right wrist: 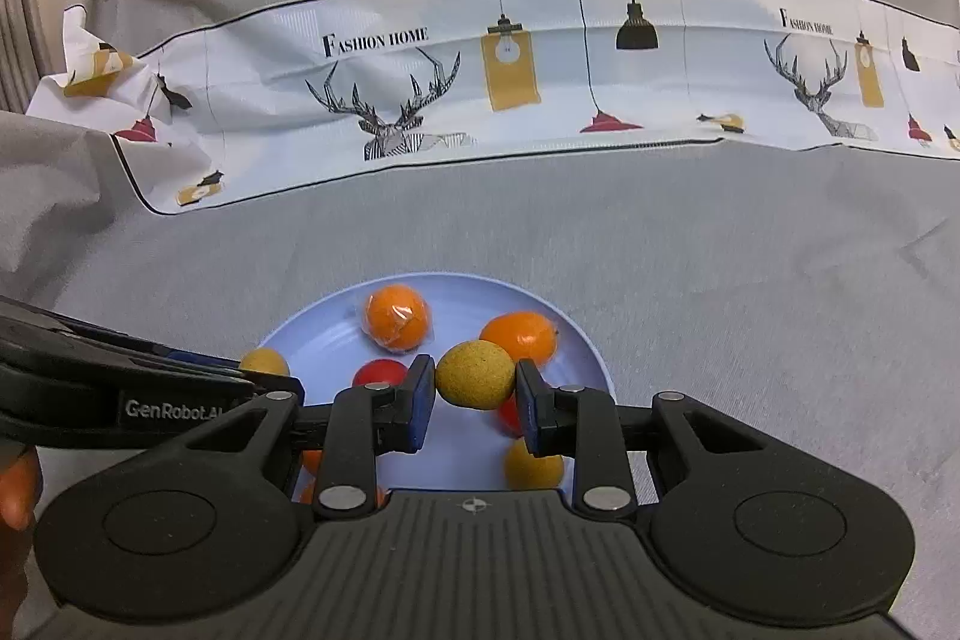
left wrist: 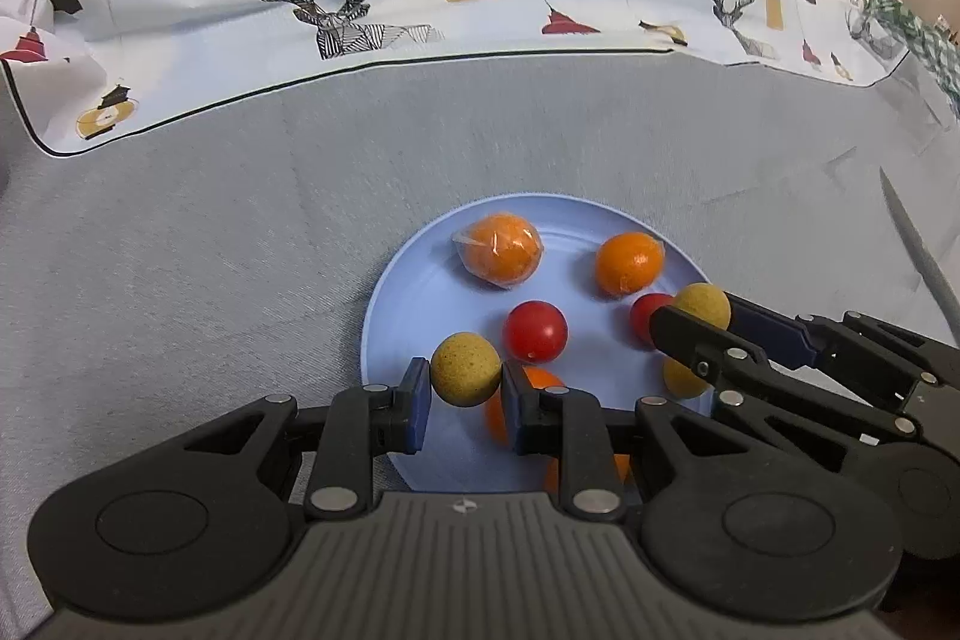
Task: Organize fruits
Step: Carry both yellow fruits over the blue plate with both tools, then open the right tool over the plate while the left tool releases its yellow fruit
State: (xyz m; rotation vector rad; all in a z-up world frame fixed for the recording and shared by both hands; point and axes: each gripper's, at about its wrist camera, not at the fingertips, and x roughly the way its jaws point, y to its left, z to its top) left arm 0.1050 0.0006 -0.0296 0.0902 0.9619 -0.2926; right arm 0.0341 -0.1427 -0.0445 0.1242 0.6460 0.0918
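Fruit fills a blue plate (left wrist: 384,304) on the grey cloth. Left gripper (left wrist: 466,381) is clamped on one speckled yellow ball (left wrist: 465,369) at the plate's 7 o'clock edge. Two wrapped oranges (left wrist: 503,250) sit at 12 and 1 o'clock, with a third orange partly hidden behind the fingers. Two red tomatoes (left wrist: 535,331) lie mid-plate. At 3 o'clock, the right gripper (right wrist: 476,388) pinches a second yellow ball (right wrist: 475,375); a third yellow ball (right wrist: 533,463) rests on the plate below it.

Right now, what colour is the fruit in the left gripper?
Mustard yellow with fine brown speckles. The fruit in the left gripper shows best in the left wrist view.
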